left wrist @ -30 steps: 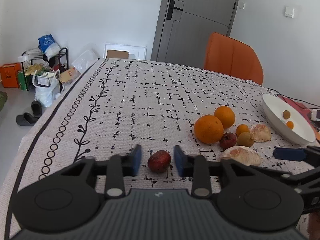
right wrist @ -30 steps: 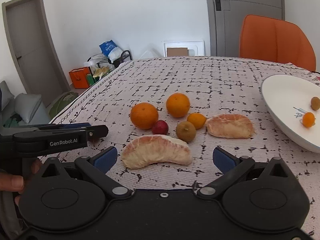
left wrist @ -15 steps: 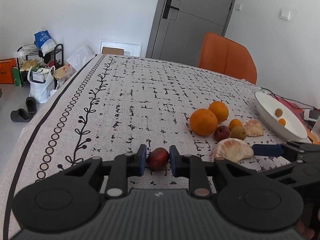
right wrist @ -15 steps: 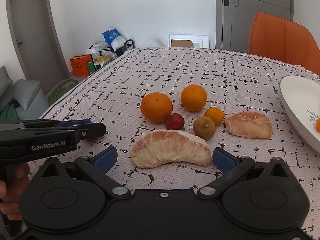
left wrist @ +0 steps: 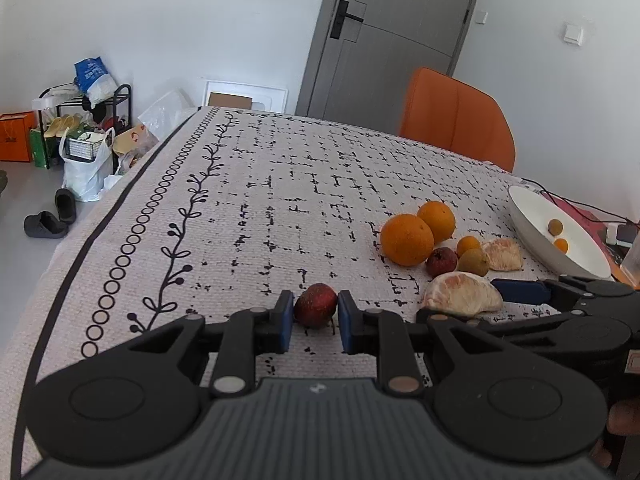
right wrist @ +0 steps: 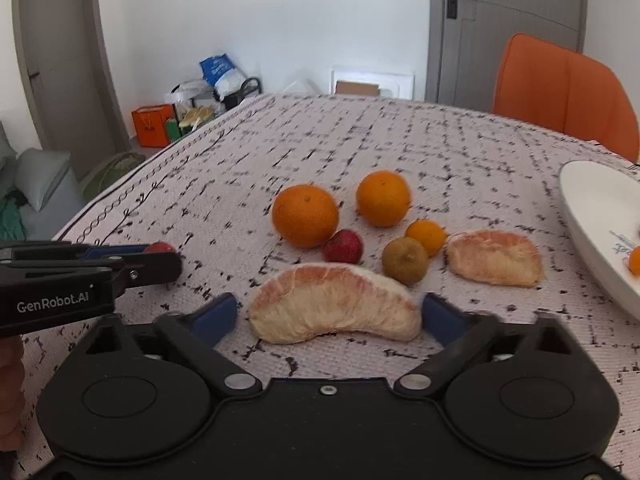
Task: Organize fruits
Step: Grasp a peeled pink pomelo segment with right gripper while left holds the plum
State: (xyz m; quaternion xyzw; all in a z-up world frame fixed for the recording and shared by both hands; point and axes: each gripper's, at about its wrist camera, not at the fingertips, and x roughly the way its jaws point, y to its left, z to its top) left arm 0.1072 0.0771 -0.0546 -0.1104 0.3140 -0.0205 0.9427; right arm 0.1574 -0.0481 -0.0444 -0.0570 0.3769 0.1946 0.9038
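Observation:
My left gripper [left wrist: 315,316] is shut on a small dark red fruit [left wrist: 315,310] that rests on the tablecloth; the fruit also shows in the right wrist view [right wrist: 159,247]. My right gripper [right wrist: 332,318] is open, its jaws on either side of a peeled pomelo segment [right wrist: 334,308], apart from it. Beyond lie two oranges [right wrist: 306,216], a second red fruit [right wrist: 343,246], a brown-green fruit [right wrist: 405,261], a small tangerine [right wrist: 426,234] and another pomelo segment [right wrist: 495,258]. A white bowl [right wrist: 588,208] at the right holds two small fruits [left wrist: 556,227].
An orange chair [left wrist: 456,118] stands at the table's far side. Cables and small items [left wrist: 618,236] lie behind the bowl. The table's left edge [left wrist: 100,216] drops to a floor with bags, a shoe rack and slippers.
My left gripper has closed from open onto the dark red fruit. My right gripper has moved forward so the pomelo segment now lies between its open jaws.

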